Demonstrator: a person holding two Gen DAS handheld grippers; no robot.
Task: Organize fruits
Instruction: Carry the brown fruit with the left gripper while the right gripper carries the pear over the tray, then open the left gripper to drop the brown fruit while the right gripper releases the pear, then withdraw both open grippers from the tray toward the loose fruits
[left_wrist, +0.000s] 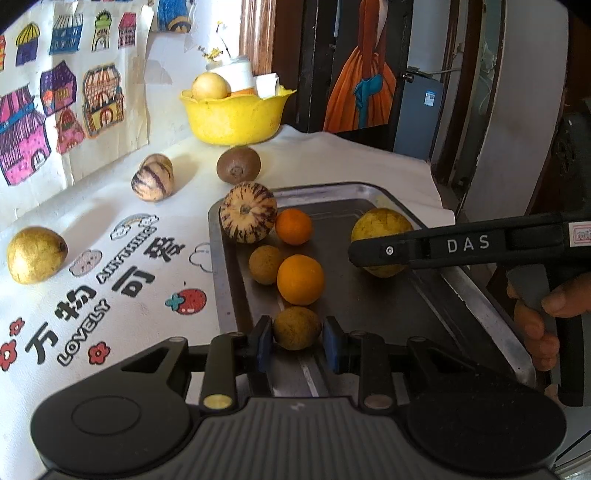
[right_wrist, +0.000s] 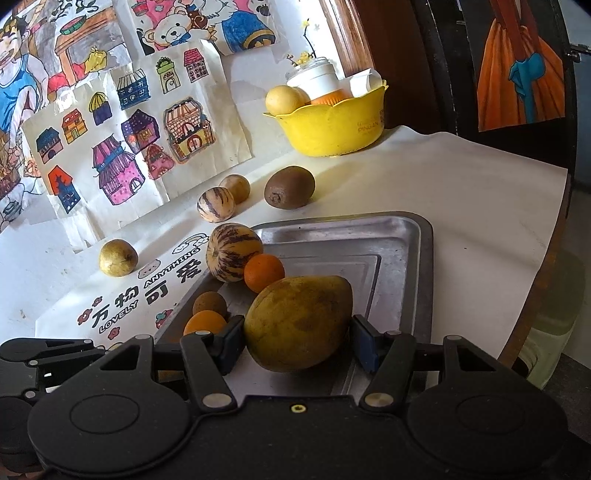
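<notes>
In the left wrist view my left gripper (left_wrist: 297, 339) is shut on a small brownish round fruit (left_wrist: 297, 328) over the near end of the metal tray (left_wrist: 480, 314). A striped melon (left_wrist: 248, 212), two oranges (left_wrist: 293, 226) (left_wrist: 300, 279) and another small brown fruit (left_wrist: 265, 264) lie along the tray's left side. My right gripper (right_wrist: 299, 343) is shut on a large yellow-green mango (right_wrist: 299, 323) above the tray (right_wrist: 406, 258), both blue pads against its sides. The left wrist view shows the same mango (left_wrist: 382, 229) behind the right gripper's black finger (left_wrist: 443, 245).
On the white printed cloth left of the tray lie a golden pear (left_wrist: 37, 254), a small striped melon (left_wrist: 152, 181), a tan fruit (right_wrist: 235, 188) and a kiwi (left_wrist: 238, 164). A yellow bowl (left_wrist: 234, 118) with fruit and cups stands at the back. A hand (left_wrist: 535, 325) grips the right tool.
</notes>
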